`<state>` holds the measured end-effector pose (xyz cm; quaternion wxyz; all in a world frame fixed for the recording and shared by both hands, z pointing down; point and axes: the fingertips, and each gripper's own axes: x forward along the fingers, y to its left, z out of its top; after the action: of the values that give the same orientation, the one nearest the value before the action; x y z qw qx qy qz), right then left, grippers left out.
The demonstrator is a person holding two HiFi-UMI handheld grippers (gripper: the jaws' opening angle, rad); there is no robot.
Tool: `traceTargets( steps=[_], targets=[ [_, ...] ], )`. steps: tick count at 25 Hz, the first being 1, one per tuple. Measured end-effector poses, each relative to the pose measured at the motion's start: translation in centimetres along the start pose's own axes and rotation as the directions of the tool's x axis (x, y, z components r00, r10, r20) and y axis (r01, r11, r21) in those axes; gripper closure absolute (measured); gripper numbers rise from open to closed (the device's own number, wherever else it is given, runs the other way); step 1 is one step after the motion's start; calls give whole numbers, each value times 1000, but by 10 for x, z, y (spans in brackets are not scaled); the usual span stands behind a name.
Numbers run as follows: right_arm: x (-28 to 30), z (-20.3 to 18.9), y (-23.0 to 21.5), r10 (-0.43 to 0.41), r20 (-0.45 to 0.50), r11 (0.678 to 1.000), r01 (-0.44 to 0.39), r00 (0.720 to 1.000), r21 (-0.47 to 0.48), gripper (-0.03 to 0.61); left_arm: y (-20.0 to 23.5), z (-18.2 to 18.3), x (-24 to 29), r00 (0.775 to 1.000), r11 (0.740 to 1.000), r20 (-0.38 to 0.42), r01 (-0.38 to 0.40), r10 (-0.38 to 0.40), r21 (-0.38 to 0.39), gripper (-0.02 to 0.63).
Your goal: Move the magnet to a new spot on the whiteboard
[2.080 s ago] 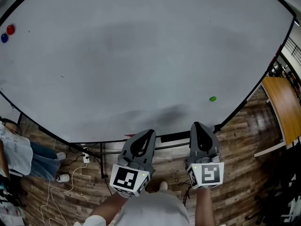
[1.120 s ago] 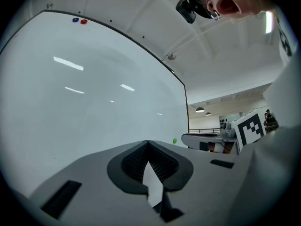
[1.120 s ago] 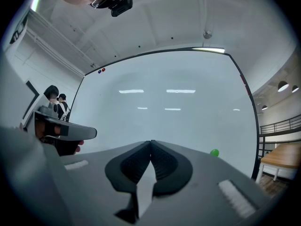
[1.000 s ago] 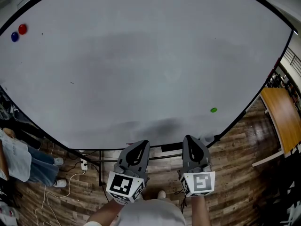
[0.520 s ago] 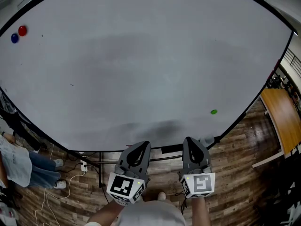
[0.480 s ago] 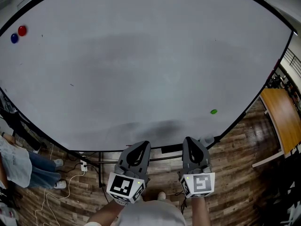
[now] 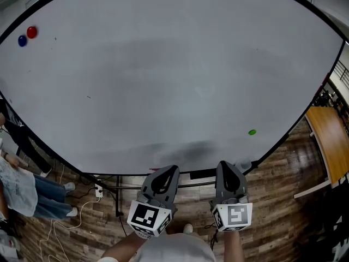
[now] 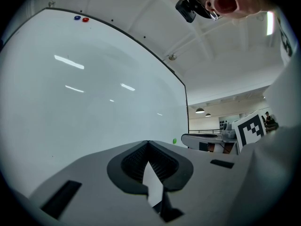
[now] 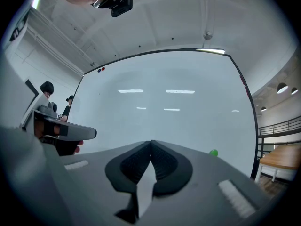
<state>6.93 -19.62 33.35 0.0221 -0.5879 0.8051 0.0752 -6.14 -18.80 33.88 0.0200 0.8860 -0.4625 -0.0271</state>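
Since the earliest frame the head view has tilted. The green magnet (image 7: 252,132) now shows lower and a touch further right in the frame. The red magnet (image 7: 31,32) and the blue magnet (image 7: 22,40) have slid rightward along the upper left edge. Both hand-held grippers sit lower in the frame than before, and over the last half second they have hardly shifted.

The whiteboard (image 7: 174,64) fills most of the head view. The green magnet sticks to it at the lower right, near the board's dark frame, well apart from the red and blue pair, which lie just beside each other at the upper left.

The left hand-held gripper (image 7: 174,167) is at the bottom centre, its marker cube (image 7: 148,220) toward the camera. In the left gripper view its jaws are pressed together at the tips (image 8: 148,142) with nothing between them. The green magnet (image 8: 174,141) is a small dot to the right of them.

The right hand-held gripper (image 7: 224,163) is just beside the left, a little to its right, with its own marker cube (image 7: 233,216) behind it. In the right gripper view its jaws also meet at the tips (image 9: 151,141), pinching nothing. The green magnet (image 9: 214,152) shows further right on the board, apart from the jaws.

A person in jeans (image 7: 19,182) is at the far left edge on the wooden floor (image 7: 283,201).
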Motion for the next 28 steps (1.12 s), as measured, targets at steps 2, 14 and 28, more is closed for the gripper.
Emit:
traceTargets(
  steps=[2,14,28],
  targets=[
    [0,-1,1,2,-2,1000,-2,1000,0,568,0,-2,0,1000,1000,0,-3,3,-4,607],
    [-4,-5,4,-1,-8,1000,1,1000,5,568,-3,-2,0,1000,1000,-1,7,-7,-2,607],
    [-7,1,-4,-5,-3,1000,5,1000,0,568,-10,0,6,1000,1000,0,8,-8,-1,607]
  ],
)
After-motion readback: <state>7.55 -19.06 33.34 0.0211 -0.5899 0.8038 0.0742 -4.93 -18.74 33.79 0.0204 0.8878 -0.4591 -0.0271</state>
